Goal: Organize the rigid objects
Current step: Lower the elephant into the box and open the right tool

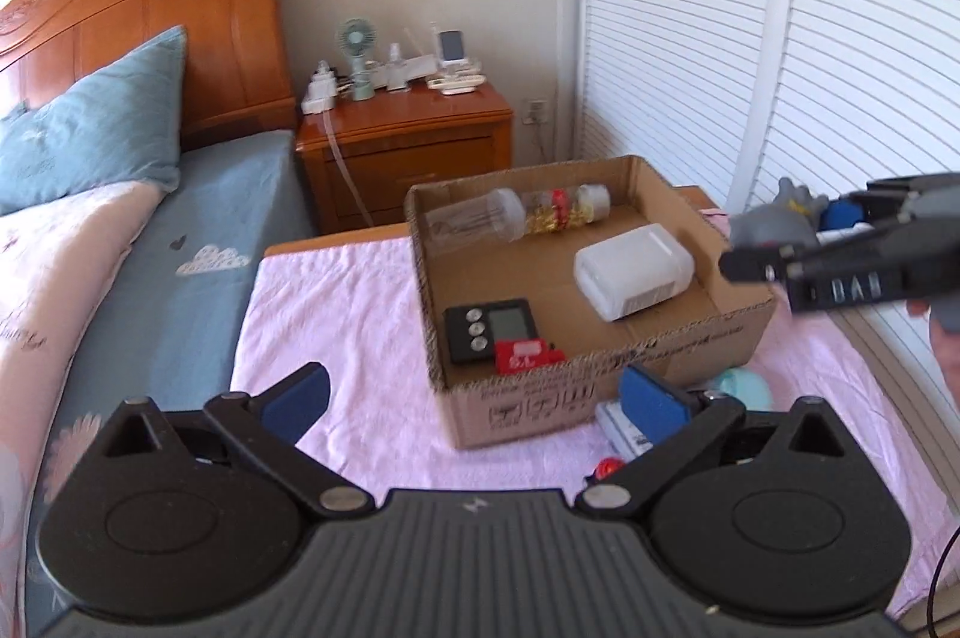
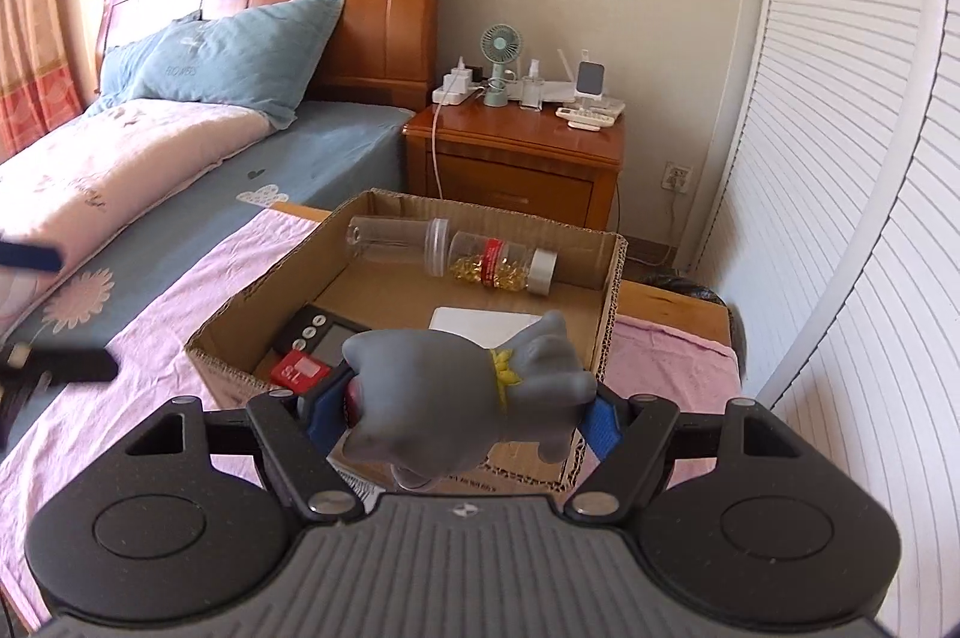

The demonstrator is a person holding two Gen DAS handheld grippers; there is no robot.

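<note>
Right wrist view pretty much tells the story: the right gripper has its jaws clamped on a grey rubbery animal toy, one blue pad on each side of it. The toy lies crosswise between the jaws, long axis running left to right, yellow collar roughly in the middle. It hangs just above the near wall of the cardboard box, so the box interior lies straight ahead and below the jaws.

Already in the box: a clear bottle with yellow capsules lying along the far wall, a white plastic container, a black digital timer and a small red item in the near-left corner. The box sits on the table, which has a pink cloth over it.

Left gripper has its jaws spread wide with nothing between them, hovering off the box's near-left corner. A few loose bits, one pale green and rounded, lie on the cloth by the near right of the box, partly hidden so I can't say what they are.

My guess: the right hand is the one to act, and the free floor looks to be mid-box between timer and white container, so a short push forward and down before letting go should do it.
</note>
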